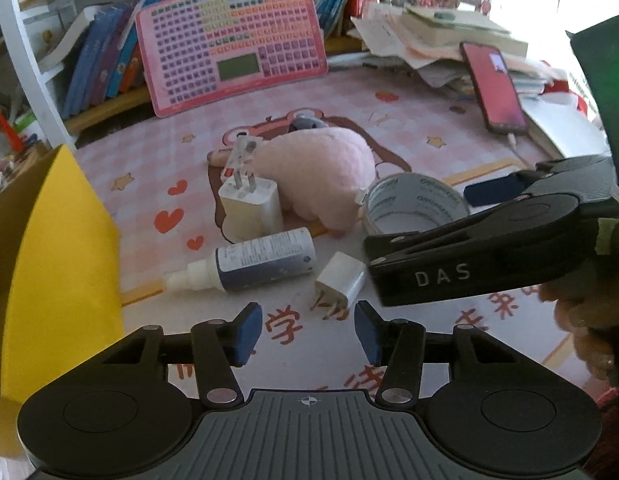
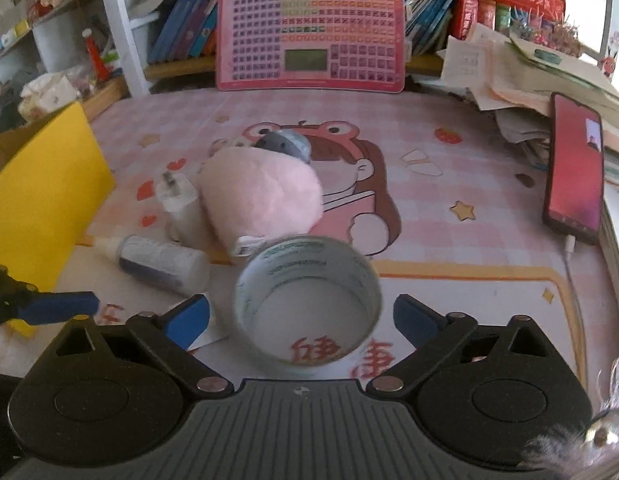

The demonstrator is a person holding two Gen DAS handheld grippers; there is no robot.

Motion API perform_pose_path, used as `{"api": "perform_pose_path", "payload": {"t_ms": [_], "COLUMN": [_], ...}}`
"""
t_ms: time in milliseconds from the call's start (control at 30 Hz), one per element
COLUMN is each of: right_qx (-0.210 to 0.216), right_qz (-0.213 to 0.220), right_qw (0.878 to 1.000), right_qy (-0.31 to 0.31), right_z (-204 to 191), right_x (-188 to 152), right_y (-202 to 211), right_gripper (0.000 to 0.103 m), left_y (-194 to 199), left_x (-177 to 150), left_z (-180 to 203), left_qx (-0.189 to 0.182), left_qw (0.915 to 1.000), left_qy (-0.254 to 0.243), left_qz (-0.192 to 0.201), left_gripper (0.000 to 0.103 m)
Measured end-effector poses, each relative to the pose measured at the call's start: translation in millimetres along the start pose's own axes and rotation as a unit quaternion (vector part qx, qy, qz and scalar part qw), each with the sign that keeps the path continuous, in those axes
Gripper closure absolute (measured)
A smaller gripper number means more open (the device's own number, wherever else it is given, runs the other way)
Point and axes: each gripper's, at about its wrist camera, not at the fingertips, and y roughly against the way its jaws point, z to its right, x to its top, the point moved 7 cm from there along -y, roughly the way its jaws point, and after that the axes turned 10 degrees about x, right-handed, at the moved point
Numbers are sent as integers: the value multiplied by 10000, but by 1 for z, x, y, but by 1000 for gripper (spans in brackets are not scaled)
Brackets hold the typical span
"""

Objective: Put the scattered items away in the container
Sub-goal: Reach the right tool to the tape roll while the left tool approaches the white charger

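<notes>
A yellow box [image 1: 61, 264] stands at the left; it also shows in the right wrist view [image 2: 41, 192]. On the pink mat lie a small white charger [image 1: 341, 280], a white-and-blue bottle [image 1: 253, 264], a larger white charger [image 1: 249, 204], a pink plush [image 1: 317, 168] and a tape roll [image 1: 413, 204]. My left gripper [image 1: 309, 332] is open, just short of the small charger. My right gripper [image 2: 301, 320] is open, its fingers on either side of the tape roll [image 2: 309, 300], apart from it. The bottle [image 2: 161, 260] and plush [image 2: 261, 196] lie to its left.
A pink keyboard toy [image 2: 309, 28] leans on books at the back. A phone [image 2: 573, 172] on a cable and a paper pile [image 2: 529, 72] lie at the right. Shelves [image 2: 121, 20] stand at the left rear.
</notes>
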Motion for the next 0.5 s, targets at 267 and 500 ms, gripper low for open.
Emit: {"api": "perform_pose_path", "payload": {"t_ms": [267,500], "right_qx": [-241,-190], "right_qz": [107,112], "right_qw": [9992,9995], "right_qy": [-316,-225], "right_z": [40,41], "right_x": [-11,-15], "right_y": [17,19], "right_gripper": [21,20], "left_y": [-24,-43], "left_x": [8,19], "left_z": [20,28], "left_qx": [-219,-305], "left_qw": [9996,9991], "left_qy": [-54,65], "left_qz": [-190,-291], "left_gripper": [57,61]}}
